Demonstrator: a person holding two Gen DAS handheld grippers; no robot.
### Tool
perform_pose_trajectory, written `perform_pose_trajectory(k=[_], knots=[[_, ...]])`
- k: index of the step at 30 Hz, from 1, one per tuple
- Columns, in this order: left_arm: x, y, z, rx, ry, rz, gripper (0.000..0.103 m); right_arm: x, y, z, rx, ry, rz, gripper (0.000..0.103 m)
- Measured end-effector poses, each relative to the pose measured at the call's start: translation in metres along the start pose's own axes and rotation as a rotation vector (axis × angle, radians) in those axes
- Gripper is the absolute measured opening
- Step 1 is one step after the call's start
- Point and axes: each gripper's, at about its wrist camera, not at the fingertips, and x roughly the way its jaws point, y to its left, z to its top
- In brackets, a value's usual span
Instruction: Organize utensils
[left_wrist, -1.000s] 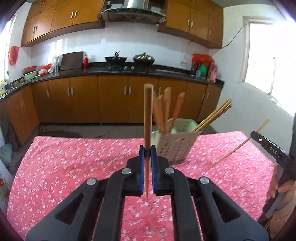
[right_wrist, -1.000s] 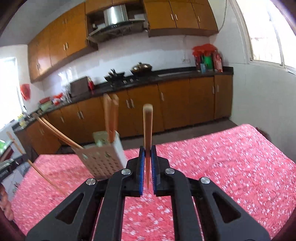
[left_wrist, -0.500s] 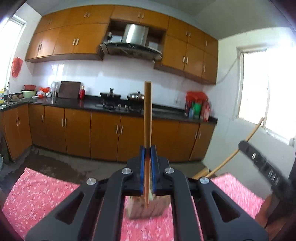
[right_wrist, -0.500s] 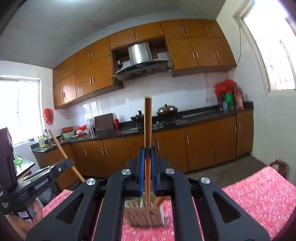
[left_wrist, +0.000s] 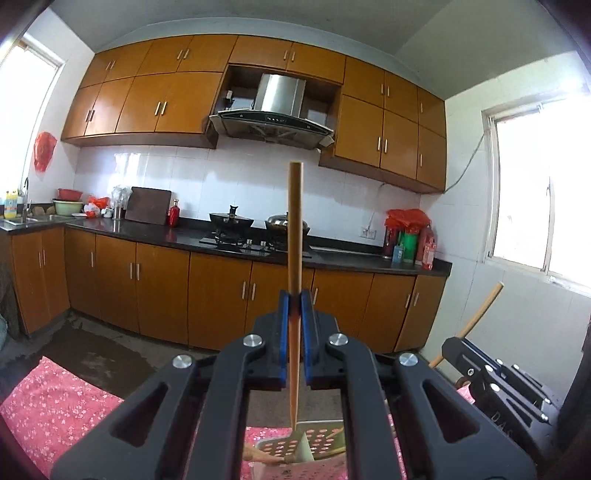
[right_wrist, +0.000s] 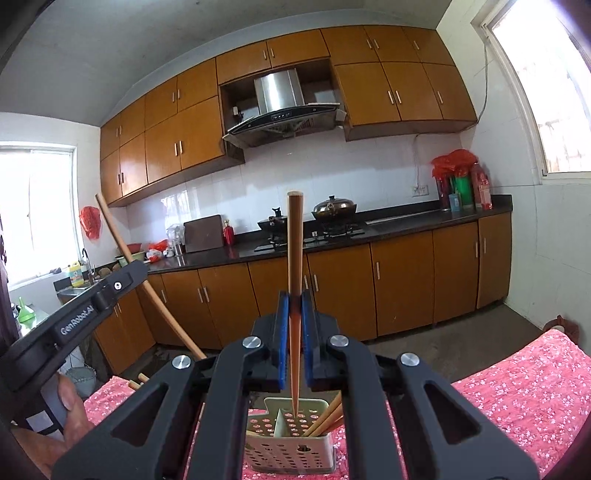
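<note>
Daylight fills both views, coming from the white-framed window on the right wall (left_wrist: 532, 184), which is blown out to plain white with no detail beyond the glass; a second window at the left (right_wrist: 35, 210) is overexposed the same way. The glossy white wall tiles (left_wrist: 236, 177) carry soft reflections, and the polished dark stone surface along the wall (right_wrist: 406, 221) shines. Fisheye distortion bows the orange-brown wooden upper cabinets (left_wrist: 155, 99) and darkens the corners. Focus is sharp throughout, without motion blur.
</note>
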Motion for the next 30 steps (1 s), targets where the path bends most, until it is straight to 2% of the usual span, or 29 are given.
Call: perform_pose_trajectory(k=[7,9,12,15,17,19,20,23,25,26,30], knots=[[0.019,0.009,-0.026,-0.019,0.086,-0.014,0.008,0.009,0.001,-0.014,-0.012,0.064,0.017,0.008],[0.016,0.014,-0.027,-0.029,0.088,-0.015,0.013,0.008,0.001,-0.015,-0.015,0.067,0.014,0.011],[0.005,0.019,-0.021,-0.028,0.067,-0.004,0.035,0.002,0.001,-0.01,-0.012,0.056,0.004,0.035],[-0.01,0.025,-0.012,-0.031,0.052,0.007,0.045,-0.011,-0.001,-0.001,-0.02,0.031,-0.001,0.035],[-0.027,0.035,-0.008,-0.033,0.048,0.016,0.052,-0.022,-0.003,0.004,-0.031,0.019,-0.008,0.04],[-0.044,0.044,-0.008,-0.029,0.052,0.033,0.061,-0.037,-0.005,0.008,-0.04,0.005,-0.019,0.052],[-0.054,0.05,-0.01,-0.025,0.055,0.043,0.068,-0.041,-0.005,0.009,-0.043,0.002,-0.021,0.055],[-0.083,0.061,-0.019,-0.009,0.07,0.07,0.085,-0.064,-0.004,0.008,-0.062,-0.002,-0.041,0.076],[-0.109,0.066,-0.029,0.012,0.085,0.094,0.095,-0.08,-0.002,0.004,-0.071,-0.006,-0.062,0.097],[-0.116,0.067,-0.032,0.021,0.091,0.1,0.099,-0.09,0.0,0.001,-0.077,-0.011,-0.079,0.1],[-0.159,0.064,-0.056,0.097,0.104,0.15,0.099,-0.115,0.011,-0.017,-0.121,-0.007,-0.125,0.101]])
